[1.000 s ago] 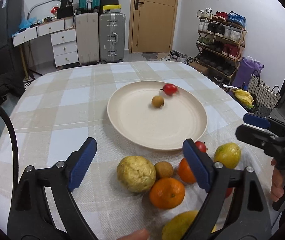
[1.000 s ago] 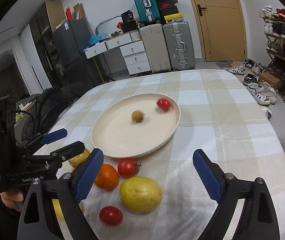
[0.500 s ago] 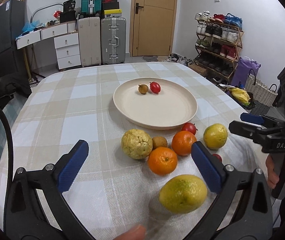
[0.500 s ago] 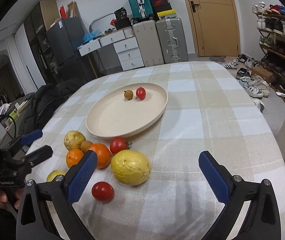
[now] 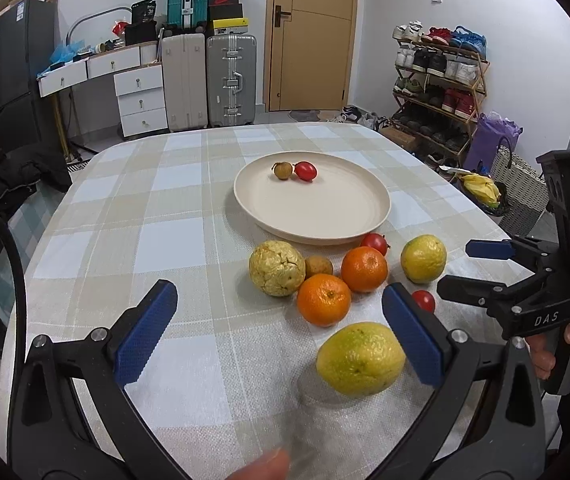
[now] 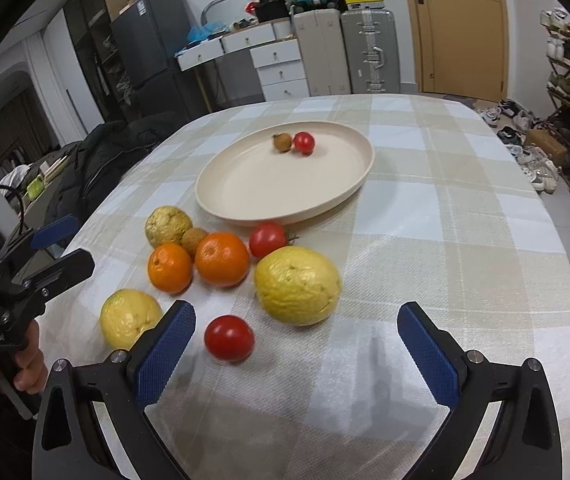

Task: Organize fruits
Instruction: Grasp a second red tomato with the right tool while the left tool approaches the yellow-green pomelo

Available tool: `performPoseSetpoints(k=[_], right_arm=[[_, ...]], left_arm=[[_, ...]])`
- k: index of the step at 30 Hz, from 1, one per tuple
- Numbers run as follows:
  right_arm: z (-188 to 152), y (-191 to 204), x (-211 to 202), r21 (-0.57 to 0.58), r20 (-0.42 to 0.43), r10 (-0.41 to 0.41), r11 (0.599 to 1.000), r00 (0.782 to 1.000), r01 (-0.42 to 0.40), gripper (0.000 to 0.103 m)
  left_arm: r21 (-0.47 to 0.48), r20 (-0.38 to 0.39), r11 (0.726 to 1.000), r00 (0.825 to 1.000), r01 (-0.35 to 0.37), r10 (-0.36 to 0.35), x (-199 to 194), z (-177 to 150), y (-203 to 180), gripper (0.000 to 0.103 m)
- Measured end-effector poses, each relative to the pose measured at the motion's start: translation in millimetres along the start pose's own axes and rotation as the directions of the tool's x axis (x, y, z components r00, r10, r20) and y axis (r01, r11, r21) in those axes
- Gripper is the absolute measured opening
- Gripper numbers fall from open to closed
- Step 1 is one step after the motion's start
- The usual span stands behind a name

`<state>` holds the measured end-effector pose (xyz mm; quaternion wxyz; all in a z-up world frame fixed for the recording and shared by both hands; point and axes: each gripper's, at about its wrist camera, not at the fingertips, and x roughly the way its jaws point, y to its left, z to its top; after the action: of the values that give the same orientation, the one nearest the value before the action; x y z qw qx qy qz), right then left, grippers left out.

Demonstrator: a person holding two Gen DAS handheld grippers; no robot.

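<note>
Tomato [image 6: 229, 337] lies just ahead of the open right tool [image 6: 297, 344].

Each gripper [image 5: 281, 338] is a black plastic frame with silver screws. Its fingers [image 5: 145, 338] carry blue ribbed pads. The right gripper [image 6: 295, 354] reads "DAS" in white.

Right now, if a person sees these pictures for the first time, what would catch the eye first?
Probably the cluster of fruit on the checked tablecloth: two oranges, yellow-green citrus and red tomatoes, just in front of the cream plate. The plate holds only a small brown fruit beside one tomato. Both grippers are open and empty.
</note>
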<state>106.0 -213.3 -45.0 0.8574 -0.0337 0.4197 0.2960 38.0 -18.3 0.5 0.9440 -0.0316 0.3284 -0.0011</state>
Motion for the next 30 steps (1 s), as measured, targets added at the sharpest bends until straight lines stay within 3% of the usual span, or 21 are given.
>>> performPoseSetpoints(k=[11, 23, 30], right_arm=[[-11, 20, 16, -0.071, -0.076, 0.061, 0.995, 0.995, -0.066, 0.102], [-19, 40, 20, -0.127, -0.105, 0.139, 0.98, 0.985, -0.151, 0.079], [-20, 42, 20, -0.138, -0.104, 0.134, 0.979, 0.985, -0.148, 0.057]], left_arm=[[0.003, -0.022, 1.0, 1.0, -0.001, 0.001, 6, -3, -5, 0.102], [0.006, -0.036, 1.0, 0.999, 0.001, -0.001, 11, -3, -6, 0.102], [0.019, -0.056, 1.0, 0.998, 0.007, -0.006, 17, -8, -8, 0.102]])
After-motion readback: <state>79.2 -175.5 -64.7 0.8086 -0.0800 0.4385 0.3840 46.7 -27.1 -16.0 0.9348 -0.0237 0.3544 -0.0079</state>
